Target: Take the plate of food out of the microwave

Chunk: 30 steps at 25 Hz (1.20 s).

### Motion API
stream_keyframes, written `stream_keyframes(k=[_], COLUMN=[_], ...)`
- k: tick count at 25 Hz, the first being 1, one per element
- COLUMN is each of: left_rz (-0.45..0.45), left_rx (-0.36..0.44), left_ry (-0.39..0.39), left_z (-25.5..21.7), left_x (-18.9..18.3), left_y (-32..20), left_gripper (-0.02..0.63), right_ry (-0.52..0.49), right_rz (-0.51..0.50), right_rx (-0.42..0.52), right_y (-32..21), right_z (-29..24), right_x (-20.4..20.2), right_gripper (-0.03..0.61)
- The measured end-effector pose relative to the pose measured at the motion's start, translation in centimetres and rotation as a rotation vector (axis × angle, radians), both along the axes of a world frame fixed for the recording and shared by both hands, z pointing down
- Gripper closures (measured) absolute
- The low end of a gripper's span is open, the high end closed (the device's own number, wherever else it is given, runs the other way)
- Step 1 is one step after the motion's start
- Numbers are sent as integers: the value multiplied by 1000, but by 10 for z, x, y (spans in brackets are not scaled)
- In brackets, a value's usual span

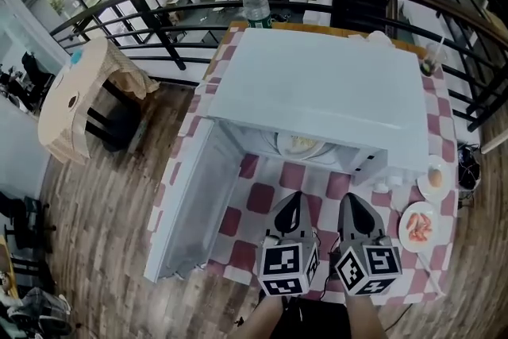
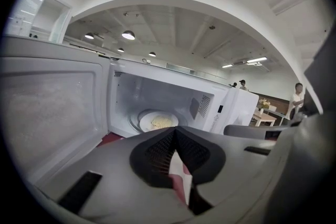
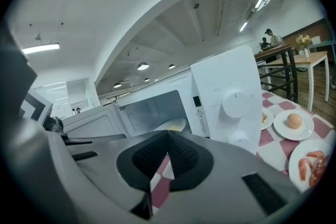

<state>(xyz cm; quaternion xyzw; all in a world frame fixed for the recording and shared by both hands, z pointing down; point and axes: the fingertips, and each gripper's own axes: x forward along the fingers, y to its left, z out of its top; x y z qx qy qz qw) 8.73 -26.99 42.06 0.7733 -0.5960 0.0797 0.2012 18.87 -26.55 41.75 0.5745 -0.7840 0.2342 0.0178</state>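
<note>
A white microwave (image 1: 317, 83) stands on the checked table with its door (image 1: 186, 202) swung open to the left. Inside it lies a white plate of pale yellow food (image 1: 300, 144), also seen as the plate (image 2: 156, 121) in the left gripper view and the plate (image 3: 173, 125) in the right gripper view. My left gripper (image 1: 292, 208) and right gripper (image 1: 354, 206) hang side by side just in front of the opening, both shut and empty. In their own views the left gripper (image 2: 176, 130) and right gripper (image 3: 168, 134) point at the cavity.
To the right of the microwave lie a plate with an egg (image 1: 434, 177) and a plate of red food (image 1: 418, 227). A water bottle (image 1: 255, 0) stands behind the microwave. A railing (image 1: 159, 20) runs past the table's far side, and a wooden stool (image 1: 83, 95) is at left.
</note>
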Motion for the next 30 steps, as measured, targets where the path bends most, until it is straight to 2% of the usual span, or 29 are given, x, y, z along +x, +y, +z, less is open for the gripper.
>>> stream_keyframes(k=[10, 18, 25, 30], left_rz=[-45, -70, -71, -107], left_rx=[-28, -82, -166, -187], left_ry=[27, 102, 186, 220], left_z=[11, 27, 49, 57], left_x=[-15, -29, -37, -45], left_y=[-12, -22, -39, -52], left_gripper=[606, 606, 609, 608], right_ry=[-21, -25, -26, -22], right_rz=[-24, -19, 6, 25], right_rx=[-22, -42, -61, -75], right_y=[-15, -24, -38, -48], right_z=[10, 18, 25, 31], right_x=[-14, -26, -33, -34], right_gripper=[584, 583, 583, 583])
